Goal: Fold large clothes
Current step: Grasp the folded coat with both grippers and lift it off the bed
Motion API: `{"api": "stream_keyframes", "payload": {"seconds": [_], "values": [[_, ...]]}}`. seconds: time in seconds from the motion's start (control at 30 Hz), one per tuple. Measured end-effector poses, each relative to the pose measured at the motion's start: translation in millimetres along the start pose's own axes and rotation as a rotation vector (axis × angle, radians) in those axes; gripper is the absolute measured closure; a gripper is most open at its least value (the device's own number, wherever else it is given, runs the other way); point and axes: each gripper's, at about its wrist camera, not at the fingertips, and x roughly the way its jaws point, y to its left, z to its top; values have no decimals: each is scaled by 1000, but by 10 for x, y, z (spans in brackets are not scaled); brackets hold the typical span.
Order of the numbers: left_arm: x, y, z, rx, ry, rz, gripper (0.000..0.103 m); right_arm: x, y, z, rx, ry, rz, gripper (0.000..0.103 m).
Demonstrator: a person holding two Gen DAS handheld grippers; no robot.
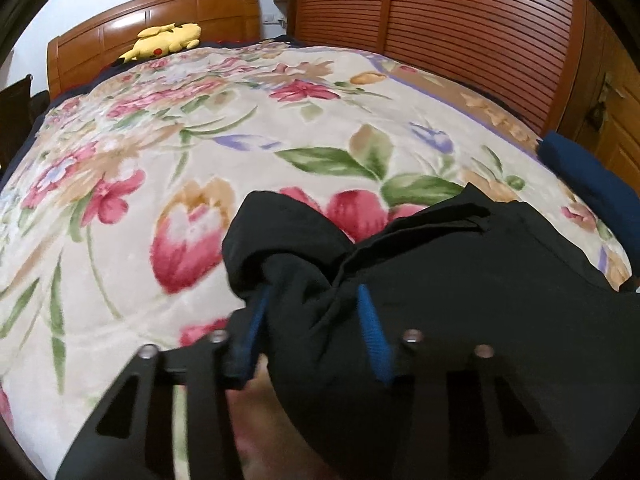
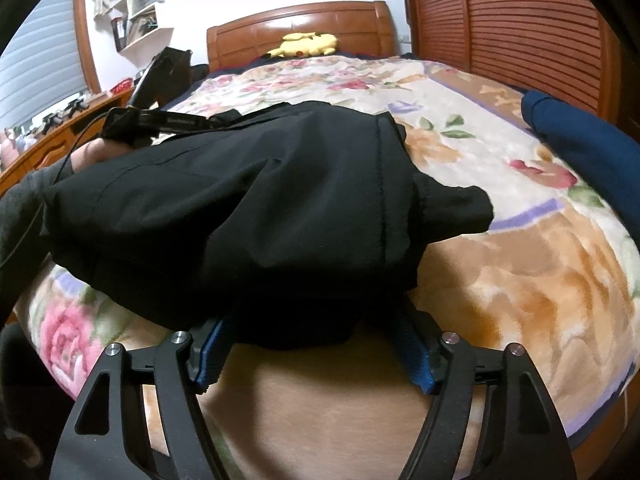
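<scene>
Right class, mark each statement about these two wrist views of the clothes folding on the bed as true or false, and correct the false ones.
1. The garment being handled is black. True: the black garment lies bunched on the floral blanket.
2. A yellow plush toy sits by the headboard. True: the yellow plush toy rests against the wooden headboard.
3. The blanket is plain white. False: it carries large red, purple and orange flowers.
4. The black garment is neatly folded into a flat square. False: it is bunched and uneven.
5. A blue cloth lies at the bed's right edge. True: the blue cloth is there.
6. The left gripper is far from the garment. False: cloth lies between the fingers of the left gripper.
</scene>
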Motion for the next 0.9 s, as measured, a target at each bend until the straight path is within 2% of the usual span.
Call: {"api": "stream_keyframes", "payload": {"seconds": [0.03, 0.07, 0.1, 0.13, 0.17, 0.2, 0.3, 0.5, 0.67, 0.9], "values": [[-19, -1, 3, 2, -2, 6, 76, 0, 10, -1, -3, -3, 0, 28], [-56, -8, 7, 5, -5, 16, 79, 3, 14, -1, -7, -6, 9, 35], [-110, -12, 14, 9, -11, 33, 88, -3, 25, -4, -15, -9, 46, 55], [-154, -14, 22, 11, -16, 50, 91, -44, 35, -9, -21, -33, 61, 63], [-201, -4, 30, 7, -22, 52, 92, -70, 33, -15, -30, -45, 79, 78], [-243, 3, 35, 5, -27, 51, 93, -99, 43, -14, -43, -52, 85, 81], [-401, -29, 62, 19, -51, 73, 95, -208, 60, 24, -60, -87, 79, 86], [-757, -229, 148, 59, -104, 101, 96, -413, 15, 208, -75, -143, 42, 88], [-1024, -546, 159, 131, -153, 119, 96, -490, -105, 294, -90, -154, 11, 89], [-1184, -895, 165, 182, -163, 114, 97, -652, -333, 319, -102, -159, -43, 89]]}}
